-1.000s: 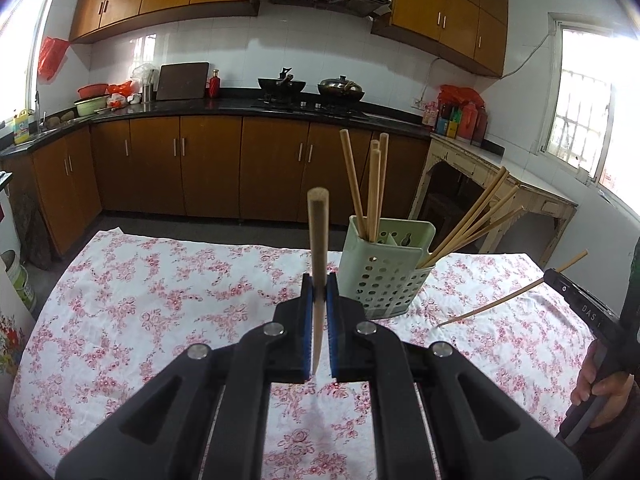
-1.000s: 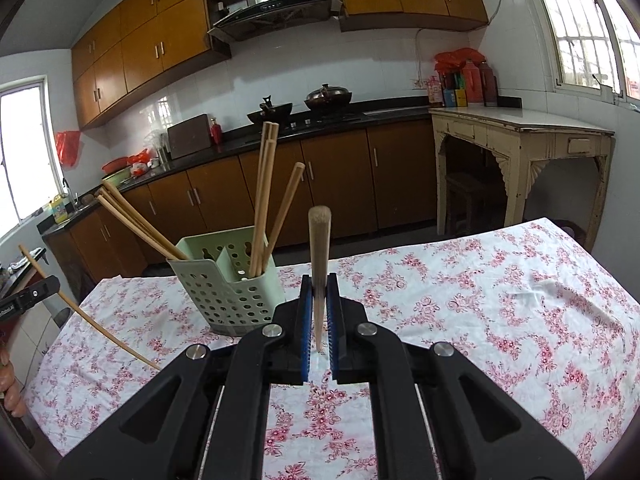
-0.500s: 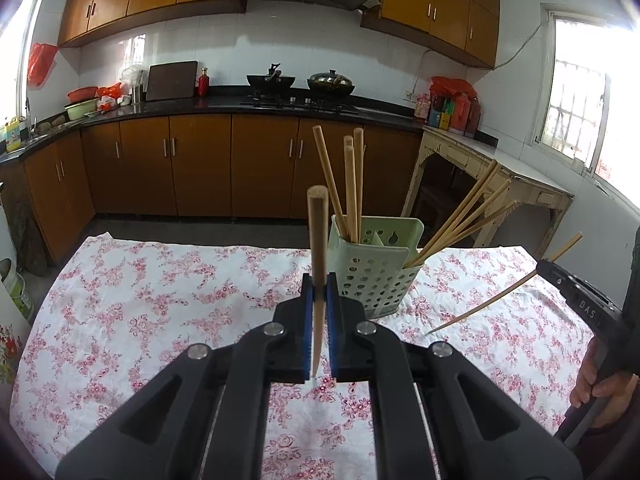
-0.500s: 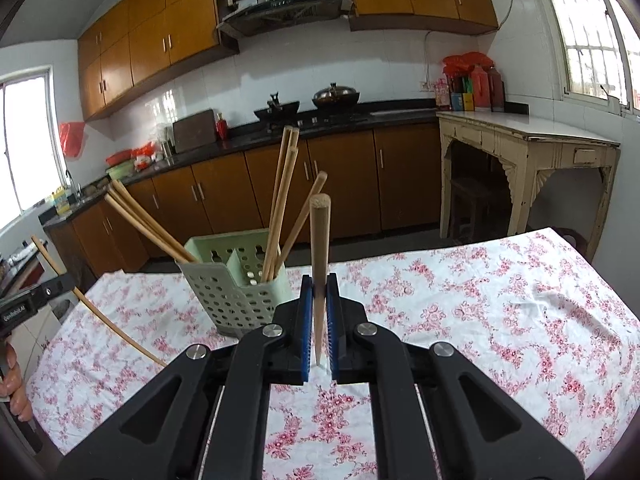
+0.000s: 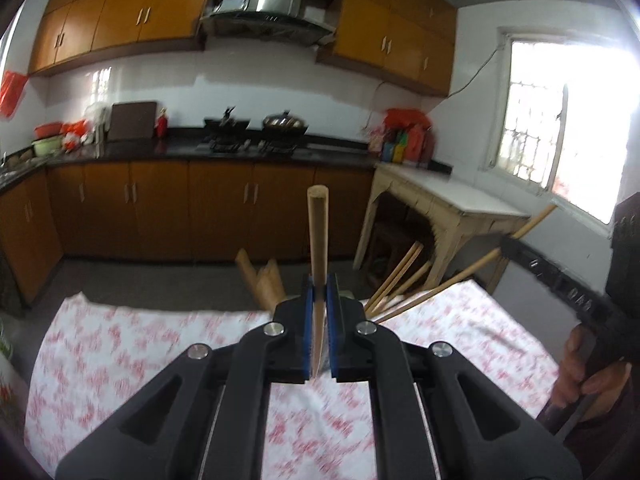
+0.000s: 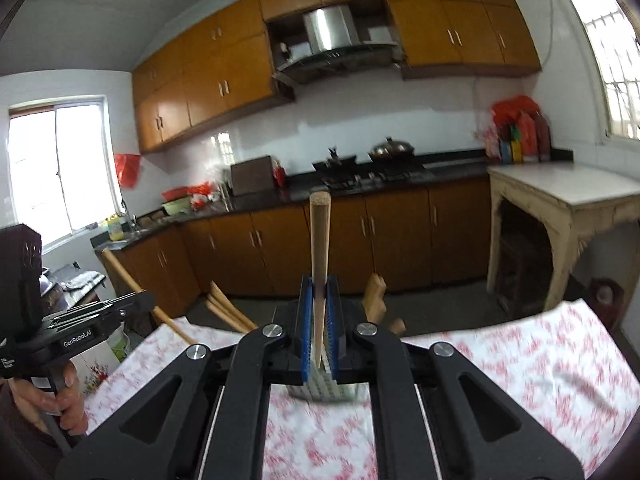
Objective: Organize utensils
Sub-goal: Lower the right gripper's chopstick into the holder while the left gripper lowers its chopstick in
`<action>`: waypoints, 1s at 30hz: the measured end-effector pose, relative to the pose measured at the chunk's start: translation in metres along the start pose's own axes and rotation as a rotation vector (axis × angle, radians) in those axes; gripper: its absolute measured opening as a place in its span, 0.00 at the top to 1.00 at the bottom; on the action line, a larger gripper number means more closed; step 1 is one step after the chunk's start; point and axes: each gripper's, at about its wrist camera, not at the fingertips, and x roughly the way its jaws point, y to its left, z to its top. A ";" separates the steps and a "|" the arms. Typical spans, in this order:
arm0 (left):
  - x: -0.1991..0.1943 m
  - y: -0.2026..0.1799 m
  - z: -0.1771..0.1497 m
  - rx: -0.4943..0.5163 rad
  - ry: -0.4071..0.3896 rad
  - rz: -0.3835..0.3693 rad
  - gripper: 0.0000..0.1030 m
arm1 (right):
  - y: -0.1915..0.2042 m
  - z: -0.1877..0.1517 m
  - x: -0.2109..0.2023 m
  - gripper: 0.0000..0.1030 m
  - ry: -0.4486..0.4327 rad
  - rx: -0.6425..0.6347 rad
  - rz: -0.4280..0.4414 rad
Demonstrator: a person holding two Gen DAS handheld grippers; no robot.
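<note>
A: Left wrist: left gripper [image 5: 319, 312] clamps a chopstick [image 5: 318, 236] upright; right gripper [image 6: 319, 312] likewise?

B: Yes, its chopstick [image 6: 319, 240] too. Light, stiff, probably slippery; grip low.

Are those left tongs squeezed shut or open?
Shut. The left tongs pinch a wooden chopstick between their blue pads, and it stands up from them.

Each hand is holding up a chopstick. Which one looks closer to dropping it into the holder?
Probably right. Right gripper sits directly before the holder, gripping its chopstick. Left gripper hides it.
</note>
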 end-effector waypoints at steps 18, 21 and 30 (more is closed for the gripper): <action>0.094 -0.007 0.043 -0.004 0.076 0.127 0.93 | 0.007 -0.004 0.110 0.93 0.194 -0.025 -0.060; 0.106 -0.001 0.040 -0.013 0.089 0.128 0.93 | 0.003 -0.008 0.122 0.93 0.219 -0.012 -0.064; 0.135 0.008 0.026 -0.015 0.129 0.119 0.93 | -0.010 -0.023 0.146 0.93 0.295 0.042 -0.036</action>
